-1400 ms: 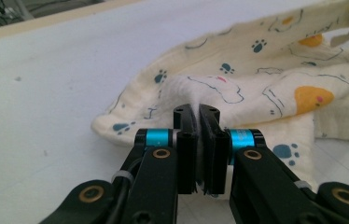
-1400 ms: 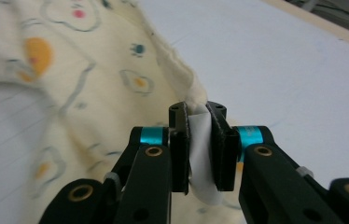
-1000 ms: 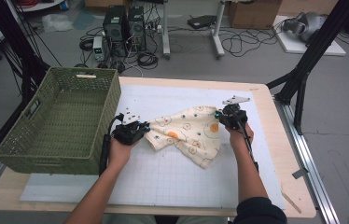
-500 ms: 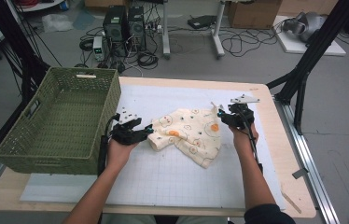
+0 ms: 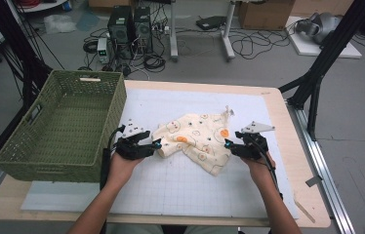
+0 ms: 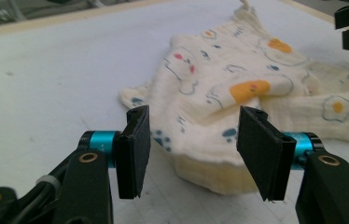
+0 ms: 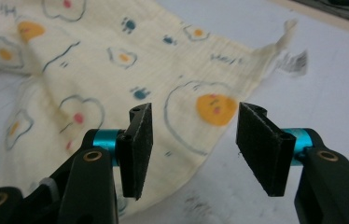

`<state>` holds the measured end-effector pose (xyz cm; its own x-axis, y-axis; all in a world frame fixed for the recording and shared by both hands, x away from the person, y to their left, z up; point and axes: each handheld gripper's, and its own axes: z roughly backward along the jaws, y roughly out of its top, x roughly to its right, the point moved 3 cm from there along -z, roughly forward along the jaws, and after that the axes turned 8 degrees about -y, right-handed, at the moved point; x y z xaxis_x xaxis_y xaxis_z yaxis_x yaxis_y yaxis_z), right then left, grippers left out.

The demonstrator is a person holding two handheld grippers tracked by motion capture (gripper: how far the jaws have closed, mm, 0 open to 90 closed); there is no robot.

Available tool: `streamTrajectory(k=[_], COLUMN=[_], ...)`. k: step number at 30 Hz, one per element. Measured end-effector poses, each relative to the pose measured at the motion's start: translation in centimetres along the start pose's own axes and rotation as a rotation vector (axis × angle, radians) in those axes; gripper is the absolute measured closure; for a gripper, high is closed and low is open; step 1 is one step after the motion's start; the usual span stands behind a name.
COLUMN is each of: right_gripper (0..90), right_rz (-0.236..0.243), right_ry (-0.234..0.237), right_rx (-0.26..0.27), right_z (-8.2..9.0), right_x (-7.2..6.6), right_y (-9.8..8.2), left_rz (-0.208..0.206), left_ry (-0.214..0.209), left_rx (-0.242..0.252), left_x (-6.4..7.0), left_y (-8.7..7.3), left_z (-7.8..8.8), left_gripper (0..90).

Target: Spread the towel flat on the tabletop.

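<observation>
Green woven plastic basket (image 5: 58,126) sits empty at the table's left. Left gripper (image 5: 155,144) jaws wide apart, nothing held, bracketing the left folded edge of the cream egg-print cloth garment (image 5: 195,139) on the white grid mat (image 5: 190,190). Right gripper (image 5: 229,145) has pulled back off the cloth since a second ago, jaws gaping, empty, at its right edge. Likely regrasping.

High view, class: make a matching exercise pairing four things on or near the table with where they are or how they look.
Things
1. basket
2. cloth
3. left gripper
4. right gripper

Descriptions
A. open at the cloth's right edge
B. green, at the table's left
C. cream, egg print, crumpled mid-table
D. open at the cloth's left end

Pairs: 1-B, 2-C, 3-D, 4-A
</observation>
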<state>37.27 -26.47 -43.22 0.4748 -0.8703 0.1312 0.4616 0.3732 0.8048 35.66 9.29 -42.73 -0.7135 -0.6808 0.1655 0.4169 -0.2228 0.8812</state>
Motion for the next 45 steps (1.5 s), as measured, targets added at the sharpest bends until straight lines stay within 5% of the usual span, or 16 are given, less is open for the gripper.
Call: streamTrajectory(k=[3,6,11,14,17,19,24,31,37,39,43,45], right_gripper=[45.7,45.7,47.1,51.3,54.1,56.7,87.7,88.5,88.7,88.7,86.9,81.4], right_rz=[0.003,0.003,0.0,-0.007,0.031,0.059,0.079,0.149,0.173,0.16,0.132,0.124], right_ry=[0.026,0.047,0.079,0.131,0.145,0.148,0.178,0.17,0.158,0.143,0.11,0.085], right_rx=[-0.005,-0.027,-0.023,-0.047,-0.08,-0.115,-0.12,-0.152,-0.133,-0.129,-0.146,-0.163], right_z=[-0.1,-0.3,-0.4,-0.7,-1.1,-1.5,-1.0,0.0,1.7,2.0,1.4,1.2], right_x=[-0.9,-1.5,-2.0,-2.5,-3.2,-3.6,-3.3,-2.9,-2.1,-1.6,-1.1,-1.1], right_y=[-1.1,-1.9,-1.8,-2.0,-2.2,-2.6,-2.7,-2.7,-2.3,-2.1,-2.2,-2.3], left_rz=[-0.001,-0.037,-0.053,-0.116,-0.172,-0.165,-0.082,-0.019,-0.031,-0.033,-0.024,0.034], left_ry=[-0.091,-0.109,-0.097,-0.049,-0.011,-0.007,-0.07,-0.155,-0.222,-0.209,-0.005,0.027], left_rx=[-0.032,-0.066,-0.095,-0.169,-0.197,-0.173,-0.083,0.034,0.05,0.035,-0.106,-0.105], left_x=[0.7,1.4,1.9,2.3,2.4,2.1,1.1,0.0,0.5,0.6,-0.5,-0.9], left_y=[-0.3,-0.5,-1.2,-2.1,-2.3,-2.1,-1.4,0.0,0.7,0.7,-0.3,-0.5], left_z=[-0.7,-1.3,-2.4,-3.9,-4.3,-4.1,-2.3,1.0,1.7,1.4,-1.1,-1.4], left_gripper=[45.0,44.0,43.0,46.7,65.1,80.3,83.4,83.5,83.1,81.6,68.0,51.4])
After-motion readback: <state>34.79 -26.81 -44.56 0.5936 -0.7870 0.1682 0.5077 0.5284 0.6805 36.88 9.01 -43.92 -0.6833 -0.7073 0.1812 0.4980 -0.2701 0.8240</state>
